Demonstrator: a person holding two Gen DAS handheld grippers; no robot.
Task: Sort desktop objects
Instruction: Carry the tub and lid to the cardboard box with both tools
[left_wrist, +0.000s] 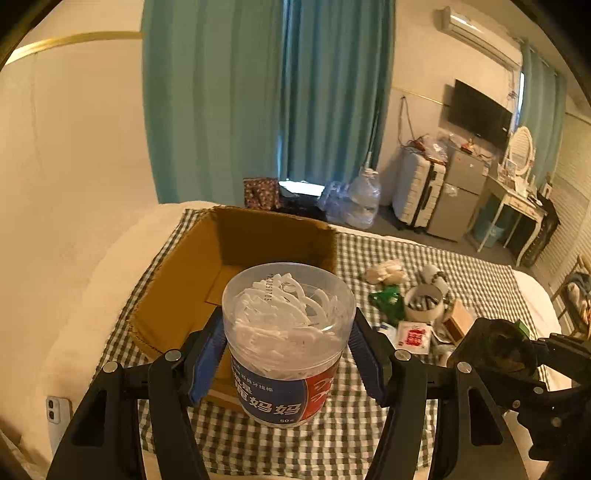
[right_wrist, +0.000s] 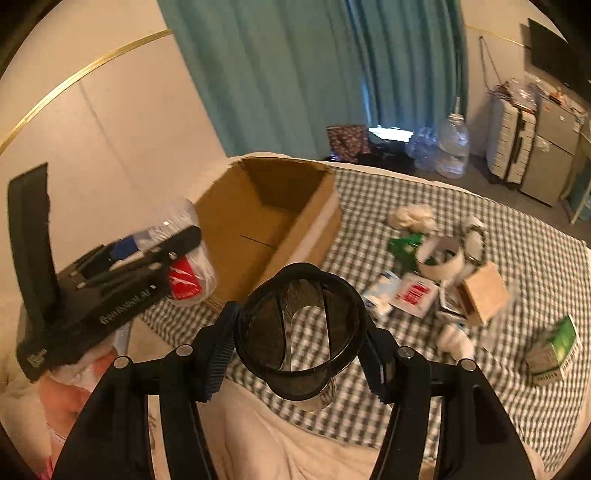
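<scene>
Left gripper (left_wrist: 289, 341) clamped on a clear plastic tub of floss picks (left_wrist: 288, 332), blue pads pressed to both sides, tub upright and lifted clear of the green-checked cloth (left_wrist: 295, 443), just in front of the open cardboard box (left_wrist: 236, 266). Right gripper (right_wrist: 300, 341) closed around a dark see-through cup (right_wrist: 301, 328), mouth tilted toward the camera, held above the cloth's near edge, also short of the box. Box seemingly empty inside, flaps up, sitting on the cloth at the left. Remaining clutter (right_wrist: 436, 280) well off to the right on the cloth: white round tub, green packet, small brown carton, sachets, crumpled tissue, green-and-white carton nearest the edge.
</scene>
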